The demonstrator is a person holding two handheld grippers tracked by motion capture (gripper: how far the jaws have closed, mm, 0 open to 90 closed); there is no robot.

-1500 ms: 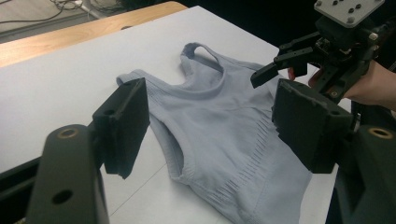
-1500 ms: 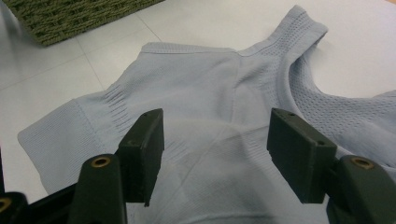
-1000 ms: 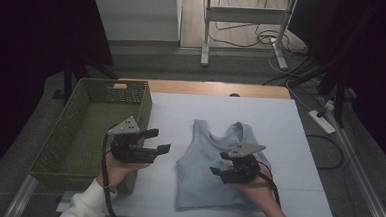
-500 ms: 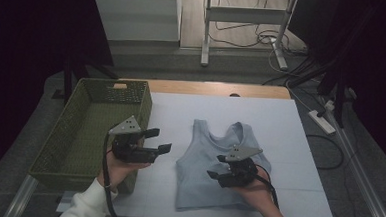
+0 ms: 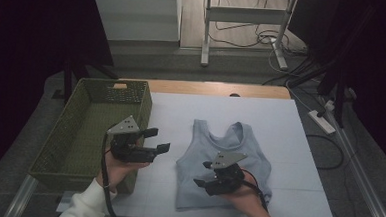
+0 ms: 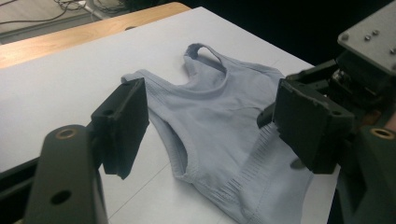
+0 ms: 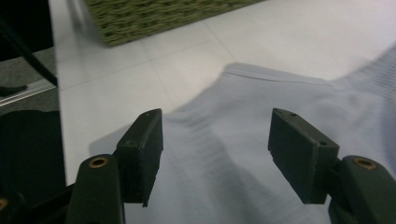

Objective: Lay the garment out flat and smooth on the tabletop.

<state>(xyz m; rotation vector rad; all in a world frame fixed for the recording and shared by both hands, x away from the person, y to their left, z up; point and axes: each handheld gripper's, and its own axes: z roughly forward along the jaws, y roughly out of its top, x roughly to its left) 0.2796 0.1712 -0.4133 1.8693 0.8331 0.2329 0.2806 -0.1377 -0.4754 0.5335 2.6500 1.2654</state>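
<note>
A light blue tank top lies flat on the white table, straps toward the far side. My right gripper hovers low over its lower left part, jaws open and pointing left, with nothing between them. In the right gripper view the tank top spreads under the open right gripper, its hem corner just ahead. My left gripper hangs open above the table, between the basket and the top, pointing right. Seen from the left gripper, the tank top lies ahead and the right gripper is at the right.
A green woven basket stands on the left side of the table, close to my left hand; its corner is ahead of the right gripper. The table's wooden far edge runs behind. A desk frame and cables sit on the floor beyond.
My right gripper has slid left and toward the near edge over the tank top. The left gripper and the tank top have stayed put.
</note>
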